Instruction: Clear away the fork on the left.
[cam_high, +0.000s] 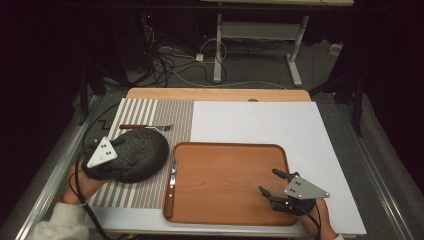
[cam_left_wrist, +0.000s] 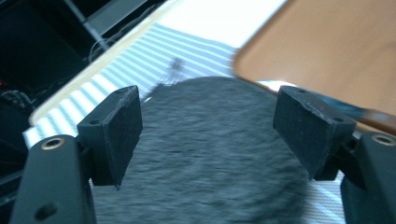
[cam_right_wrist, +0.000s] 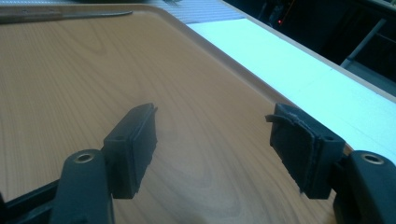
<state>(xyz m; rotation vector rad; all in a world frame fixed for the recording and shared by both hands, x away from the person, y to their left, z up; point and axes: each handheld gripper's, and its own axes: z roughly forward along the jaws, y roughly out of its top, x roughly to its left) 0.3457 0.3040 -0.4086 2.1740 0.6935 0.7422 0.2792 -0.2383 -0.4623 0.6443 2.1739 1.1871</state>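
Lay on the striped mat (cam_high: 150, 112), dark speckled plate (cam_high: 137, 152), left of tray (cam_high: 230, 150); looked heavy, rigid, breakable, best pinched at rim. Left gripper (cam_left_wrist: 208, 123) gaped wide over it, right gripper (cam_high: 272, 182) likewise empty

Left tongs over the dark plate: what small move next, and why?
Probably lower the left tongs and close on the dark plate: the jaws are open, straddling its near rim without gripping, and the wooden tray beside it has bare room.
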